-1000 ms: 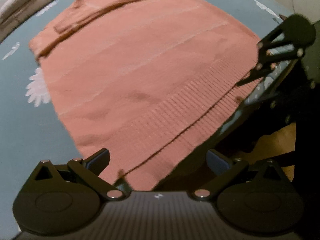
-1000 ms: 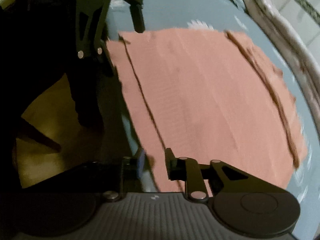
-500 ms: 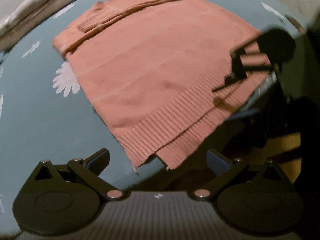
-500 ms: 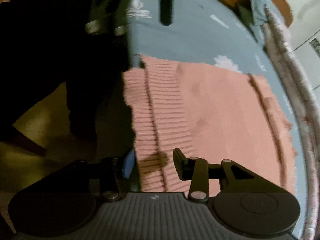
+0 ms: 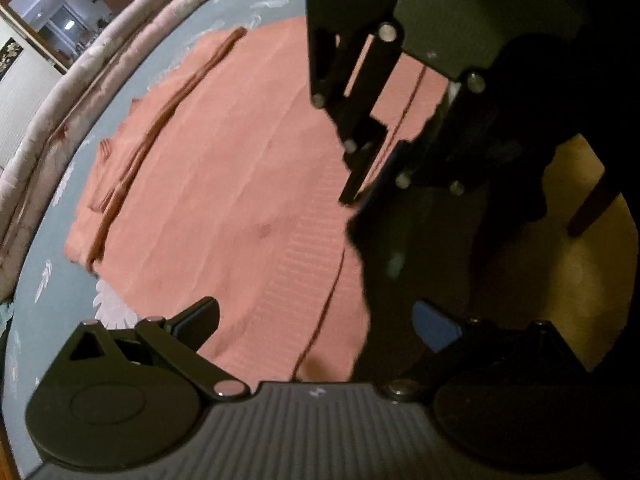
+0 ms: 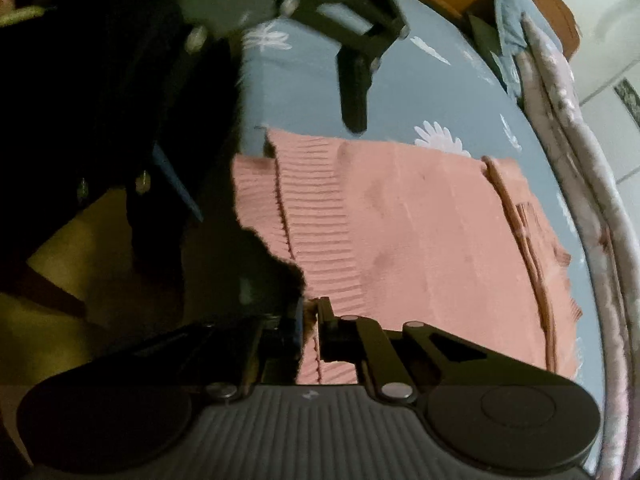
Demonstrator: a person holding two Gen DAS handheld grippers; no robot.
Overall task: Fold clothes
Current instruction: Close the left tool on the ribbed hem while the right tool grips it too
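Observation:
A salmon-pink knitted sweater lies flat on the blue bed sheet, its ribbed hem at the bed's near edge; it also shows in the right wrist view. My left gripper is open, its jaws wide apart over the hem, holding nothing. My right gripper is shut on the sweater's ribbed hem edge. In the left wrist view the right gripper reaches in from above, fingertips at the hem. In the right wrist view the left gripper hangs open beyond the hem's far corner.
A pale pink quilt roll runs along the far side of the bed, also seen in the right wrist view. The sheet has white daisy prints. Yellowish floor and a dark furniture leg lie beyond the bed's edge.
The right gripper has closed onto the hem edge. The left gripper has swung along the hem toward the right gripper, which now looms large in its view.

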